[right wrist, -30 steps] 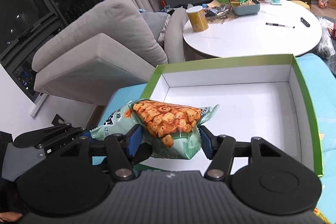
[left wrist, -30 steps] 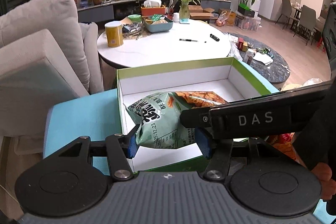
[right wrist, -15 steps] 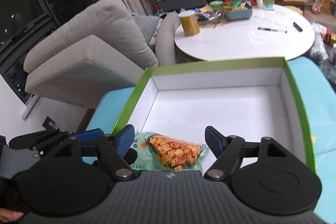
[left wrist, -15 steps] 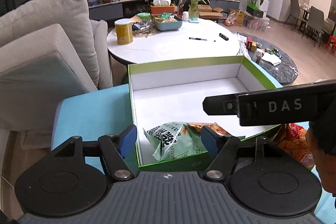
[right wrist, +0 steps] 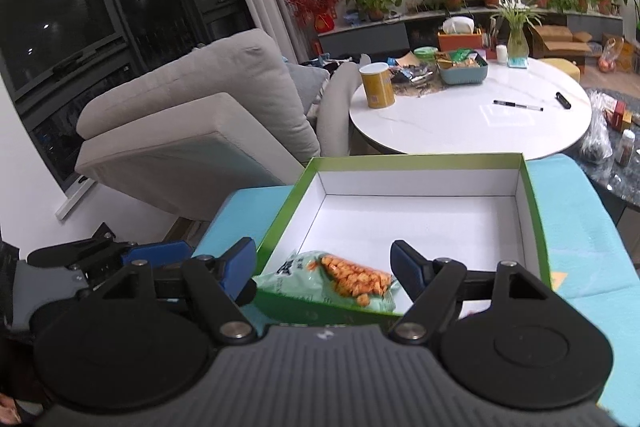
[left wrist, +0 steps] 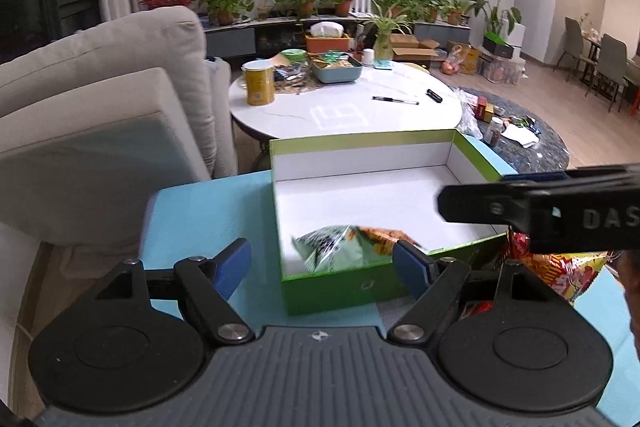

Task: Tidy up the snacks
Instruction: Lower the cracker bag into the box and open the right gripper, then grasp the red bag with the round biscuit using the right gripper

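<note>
Only our left wrist view shows a red-yellow packet (left wrist: 560, 267) right of the green box (left wrist: 360, 289); our left gripper (left wrist: 322, 261) is opening, our right gripper (right wrist: 323, 263) spread wide, both angled down, released above the snack bag (right wrist: 340, 279).

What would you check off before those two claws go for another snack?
1. Green snack bag lying inside the green box, in its near corner: ok.
2. Left gripper clear of the bag, jaws opening, nothing pressed between them: ok.
3. Right gripper open wide, pads off the bag: ok.
4. Room left in the box, with its white floor mostly bare: ok.
5. Next snack in sight, a red and yellow packet outside the box to the right: ok.
6. Whether that packet is free to lift: cannot tell, the right gripper partly hides it.
</note>
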A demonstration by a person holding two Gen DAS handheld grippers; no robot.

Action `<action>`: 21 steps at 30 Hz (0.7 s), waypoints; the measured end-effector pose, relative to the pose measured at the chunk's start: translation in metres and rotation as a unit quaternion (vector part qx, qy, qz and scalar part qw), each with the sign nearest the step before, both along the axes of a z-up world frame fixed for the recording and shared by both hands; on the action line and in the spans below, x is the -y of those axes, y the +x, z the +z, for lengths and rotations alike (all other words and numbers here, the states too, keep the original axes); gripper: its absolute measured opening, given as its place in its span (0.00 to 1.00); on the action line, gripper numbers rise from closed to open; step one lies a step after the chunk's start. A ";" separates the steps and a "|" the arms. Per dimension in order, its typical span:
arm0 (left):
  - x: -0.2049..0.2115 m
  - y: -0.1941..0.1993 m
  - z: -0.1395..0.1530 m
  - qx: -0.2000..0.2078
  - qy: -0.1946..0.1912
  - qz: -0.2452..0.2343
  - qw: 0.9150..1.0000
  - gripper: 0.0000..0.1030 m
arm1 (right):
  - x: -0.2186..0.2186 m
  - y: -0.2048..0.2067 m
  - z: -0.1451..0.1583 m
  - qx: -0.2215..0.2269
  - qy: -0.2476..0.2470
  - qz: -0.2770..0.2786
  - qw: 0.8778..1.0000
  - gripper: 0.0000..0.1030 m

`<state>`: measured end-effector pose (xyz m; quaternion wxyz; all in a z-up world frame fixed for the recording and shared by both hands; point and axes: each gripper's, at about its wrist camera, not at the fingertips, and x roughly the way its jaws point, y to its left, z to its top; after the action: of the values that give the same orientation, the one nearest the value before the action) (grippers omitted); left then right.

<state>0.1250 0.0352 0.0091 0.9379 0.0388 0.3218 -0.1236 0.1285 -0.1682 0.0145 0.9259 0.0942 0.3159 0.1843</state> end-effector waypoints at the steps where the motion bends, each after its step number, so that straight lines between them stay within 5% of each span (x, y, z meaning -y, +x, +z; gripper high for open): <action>1: -0.003 -0.005 0.001 0.002 -0.001 0.004 1.000 0.75 | 0.000 -0.006 0.001 0.001 0.000 0.002 1.000 0.76; 10: -0.021 -0.054 -0.017 -0.014 -0.003 0.015 1.000 0.78 | -0.005 -0.044 -0.017 -0.023 -0.010 0.025 0.999 0.76; 21: -0.027 -0.065 -0.052 -0.066 -0.007 0.014 0.998 0.78 | -0.020 -0.057 -0.046 -0.073 -0.012 0.036 0.997 0.76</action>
<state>0.0600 0.0622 -0.0427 0.9164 0.0194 0.3831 -0.1147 0.0716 -0.1477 -0.0312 0.8943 0.0850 0.3877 0.2064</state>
